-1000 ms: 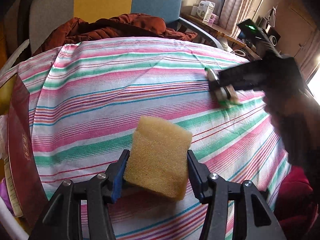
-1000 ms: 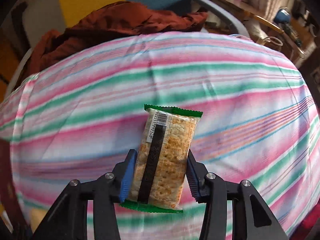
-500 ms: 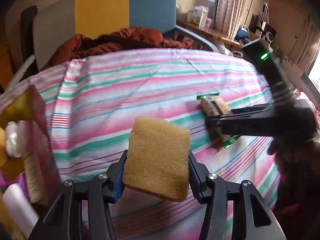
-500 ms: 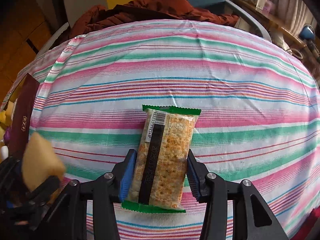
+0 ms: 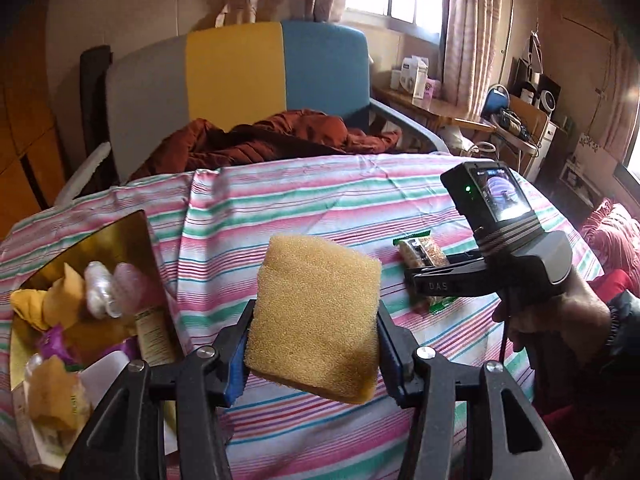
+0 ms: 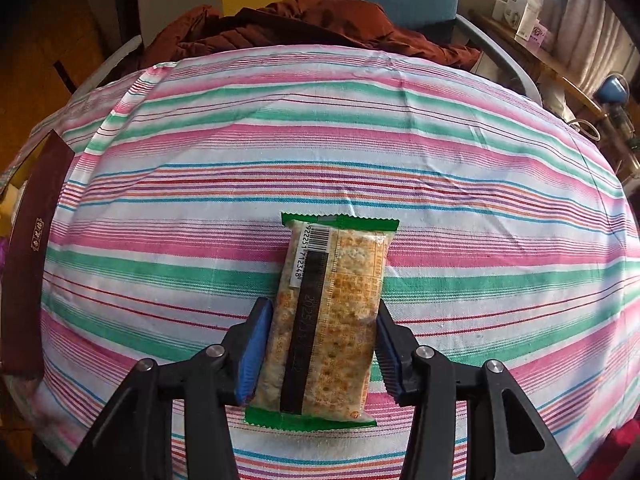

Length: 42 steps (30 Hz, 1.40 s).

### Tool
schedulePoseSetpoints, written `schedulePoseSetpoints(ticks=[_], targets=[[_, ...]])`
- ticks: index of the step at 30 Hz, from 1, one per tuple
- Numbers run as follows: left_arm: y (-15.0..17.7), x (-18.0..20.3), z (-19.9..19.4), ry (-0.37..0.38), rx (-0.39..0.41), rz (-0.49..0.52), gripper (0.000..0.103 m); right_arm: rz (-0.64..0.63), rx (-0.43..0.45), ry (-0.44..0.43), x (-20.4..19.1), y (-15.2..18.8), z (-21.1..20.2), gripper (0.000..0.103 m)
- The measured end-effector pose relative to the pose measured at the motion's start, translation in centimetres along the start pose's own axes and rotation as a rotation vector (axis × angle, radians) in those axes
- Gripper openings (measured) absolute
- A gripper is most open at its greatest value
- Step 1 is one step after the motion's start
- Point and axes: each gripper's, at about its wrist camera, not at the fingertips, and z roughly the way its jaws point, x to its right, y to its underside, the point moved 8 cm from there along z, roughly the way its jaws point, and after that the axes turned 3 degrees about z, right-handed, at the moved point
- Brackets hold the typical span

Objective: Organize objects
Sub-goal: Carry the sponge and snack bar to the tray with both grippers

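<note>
My left gripper (image 5: 312, 344) is shut on a yellow sponge (image 5: 316, 316) and holds it above the striped tablecloth (image 5: 320, 196). My right gripper (image 6: 324, 344) is shut on a cracker packet (image 6: 332, 312) with green ends, low over the cloth. In the left wrist view the right gripper (image 5: 420, 276) shows at the right with the cracker packet (image 5: 422, 252) in its jaws. A gold-lined box (image 5: 120, 232) with several small items inside lies at the left of the table.
The dark red box wall (image 6: 28, 268) shows at the left of the right wrist view. A chair (image 5: 240, 80) with a brown jacket (image 5: 272, 140) stands behind the table. A cluttered desk (image 5: 460, 116) is at the back right.
My left gripper has tilted up and pulled back with the sponge, bringing the open box into view at the left. My right gripper has held the packet, with the view shifting slightly right.
</note>
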Motion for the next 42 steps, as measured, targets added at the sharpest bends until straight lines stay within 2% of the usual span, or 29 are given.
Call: schedulePoseSetpoints(ticks=[13, 22, 29, 36, 39, 42], targets=[[0.9, -2.0, -2.4, -0.042, 0.016, -0.029, 0.054, 0.020, 0.013, -0.022, 0.0, -0.3, 0.0, 0.047], [2.0, -4.7, -3.6, -0.052, 0.013, -0.086, 0.054, 0.045, 0.018, -0.095, -0.5, -0.6, -0.5, 0.046], [3.4, -11.0, -6.4, -0.119, 0.034, -0.204, 0.054, 0.111, 0.038, -0.156, 0.1, -0.7, -1.6, 0.046], [7.3, -20.1, -10.3, -0.258, 0.043, -0.382, 0.054, 0.114, 0.075, -0.198, -1.3, -0.8, -4.1, 0.046], [9.4, -23.5, -11.3, -0.300, 0.034, -0.469, 0.054, 0.068, 0.079, -0.268, -4.3, -0.3, -5.8, 0.046], [10.4, -25.1, -11.7, -0.308, 0.033, -0.520, 0.054, -0.016, 0.082, -0.321, -8.8, 0.4, -7.2, 0.046]])
